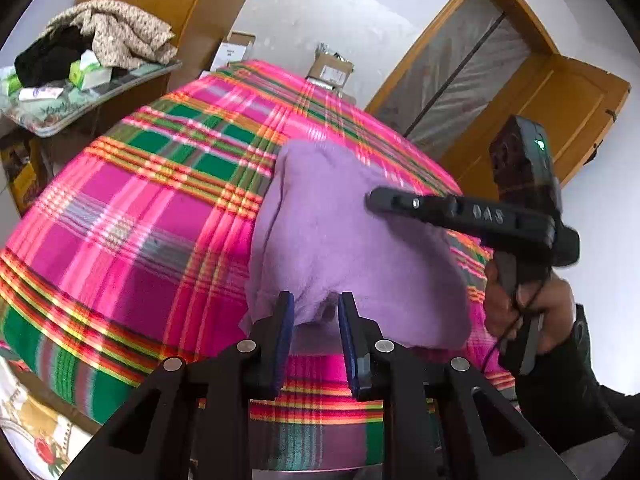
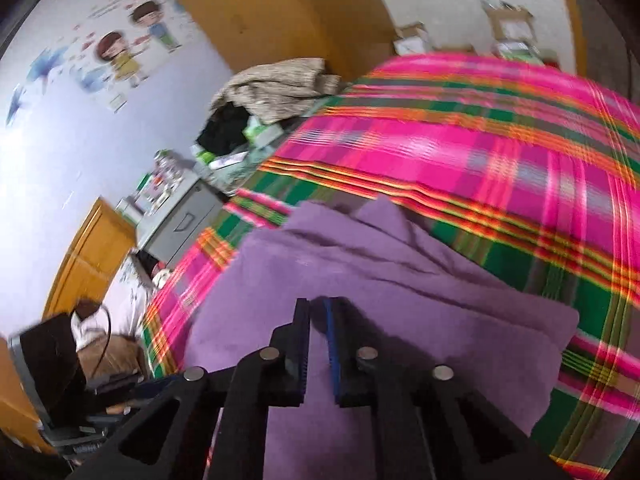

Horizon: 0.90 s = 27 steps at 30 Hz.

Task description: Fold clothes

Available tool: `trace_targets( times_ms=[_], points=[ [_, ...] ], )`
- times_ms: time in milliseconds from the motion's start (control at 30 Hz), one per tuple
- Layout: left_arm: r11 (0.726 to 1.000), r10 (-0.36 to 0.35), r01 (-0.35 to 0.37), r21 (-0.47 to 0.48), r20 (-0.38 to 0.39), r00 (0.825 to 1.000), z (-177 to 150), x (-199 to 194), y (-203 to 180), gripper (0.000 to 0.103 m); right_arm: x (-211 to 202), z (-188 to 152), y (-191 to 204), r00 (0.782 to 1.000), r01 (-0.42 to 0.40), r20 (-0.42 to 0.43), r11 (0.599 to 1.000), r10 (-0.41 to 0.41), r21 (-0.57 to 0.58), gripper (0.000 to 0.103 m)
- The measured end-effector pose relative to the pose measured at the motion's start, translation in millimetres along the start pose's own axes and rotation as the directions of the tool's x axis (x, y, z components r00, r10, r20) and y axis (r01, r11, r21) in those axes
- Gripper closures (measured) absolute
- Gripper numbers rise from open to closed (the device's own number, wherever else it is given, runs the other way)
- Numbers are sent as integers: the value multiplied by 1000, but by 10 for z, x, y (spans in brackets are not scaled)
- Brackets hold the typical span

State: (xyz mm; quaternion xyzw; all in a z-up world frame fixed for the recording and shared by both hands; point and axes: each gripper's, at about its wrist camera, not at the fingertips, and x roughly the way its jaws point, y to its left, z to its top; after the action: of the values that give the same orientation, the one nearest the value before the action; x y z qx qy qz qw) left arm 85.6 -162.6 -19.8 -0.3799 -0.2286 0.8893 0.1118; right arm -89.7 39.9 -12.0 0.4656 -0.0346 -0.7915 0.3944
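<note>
A purple garment (image 1: 344, 240) lies partly folded on a bed covered by a pink and green plaid blanket (image 1: 140, 208). My left gripper (image 1: 316, 300) is at the garment's near edge, shut on a bunched fold that lifts off the blanket. My right gripper (image 1: 374, 200) reaches in from the right, held by a hand (image 1: 516, 304), with its tip on the garment's upper layer. In the right wrist view the right gripper (image 2: 317, 304) has its jaws almost together on a thin fold of the purple garment (image 2: 400, 264). This view is motion-blurred.
A side table (image 1: 80, 116) to the left of the bed carries a heap of beige and black clothes (image 1: 112, 32). Cardboard boxes (image 1: 330, 68) stand against the far wall. A wooden door (image 1: 560, 120) is at the right. A grey drawer cabinet (image 2: 180, 224) stands beside the bed.
</note>
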Motion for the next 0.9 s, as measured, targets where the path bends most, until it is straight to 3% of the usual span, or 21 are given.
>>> trace_targets(
  times_ms=[133,300,400,567,667,733,900],
  points=[
    [1000,8,-9,23,32,999,185,18,-37,80,53,19,134,1000,-19,-7,999,19,-40,93],
    [998,35,-37,41,36,999,538,252,-52,80,52,78,-247,999,29,22,992,-32,123,97],
    [997,39,-41,62,25,999,713,384,-138,80,-168,1,-280,995,48,78,991,-58,123,95],
    [994,30,-30,107,-6,1000,865,712,-235,80,-501,-260,-331,972,148,168,982,-167,118,92],
    [994,45,-39,98,-58,997,919,995,-160,80,-463,-301,-490,969,162,158,974,-187,158,90],
    [996,47,-40,83,-87,995,924,1126,-103,80,-418,-288,-615,968,160,160,968,-192,192,97],
    [999,-9,12,40,-86,996,887,1100,7,80,-299,-259,-741,961,189,158,957,-226,219,98]
  ],
)
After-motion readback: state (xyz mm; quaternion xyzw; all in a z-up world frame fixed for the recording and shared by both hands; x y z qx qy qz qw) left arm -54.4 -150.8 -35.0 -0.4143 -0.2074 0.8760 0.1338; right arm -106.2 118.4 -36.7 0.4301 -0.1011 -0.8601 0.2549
